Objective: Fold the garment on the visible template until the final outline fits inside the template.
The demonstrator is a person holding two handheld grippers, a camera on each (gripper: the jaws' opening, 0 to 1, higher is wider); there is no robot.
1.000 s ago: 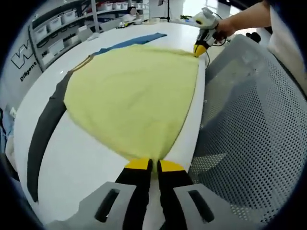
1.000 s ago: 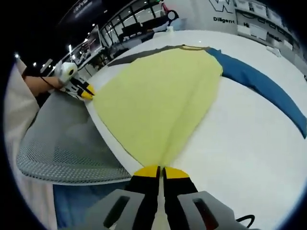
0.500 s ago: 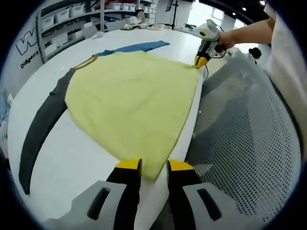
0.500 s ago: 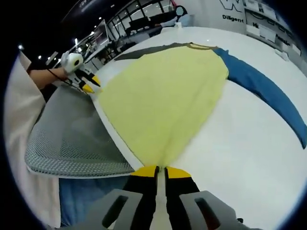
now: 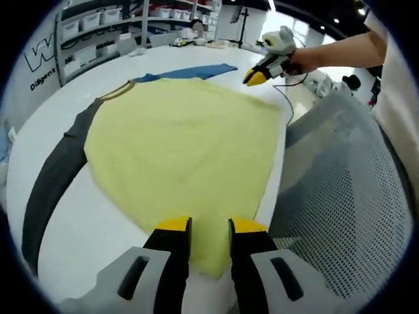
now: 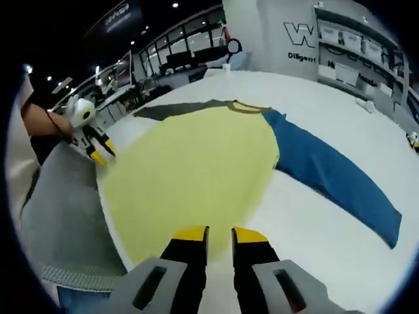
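A long-sleeved shirt lies flat on the white table [image 5: 98, 222], with its yellow body [image 5: 183, 144] spread wide. Its grey sleeve [image 5: 55, 176] runs down the left and its blue sleeve [image 5: 190, 69] lies at the far end. My left gripper [image 5: 209, 229] stands open over the near hem corner, its jaws apart and the cloth lying loose between them. The right gripper [image 5: 254, 77] hangs above the far hem corner. In the right gripper view my right gripper [image 6: 219, 235] is open above the yellow body [image 6: 190, 176], with the blue sleeve [image 6: 327, 176] to the right and the left gripper [image 6: 99, 154] at the left.
A grey mesh chair back [image 5: 340, 196] presses against the table edge beside the hem and shows again in the right gripper view [image 6: 65, 222]. A person's arm [image 5: 334, 49] holds the right gripper. Shelves with bins [image 5: 85, 19] line the far wall.
Both grippers have opened and let go of the hem corners. The right gripper has risen off the cloth and its view now looks down from higher up.
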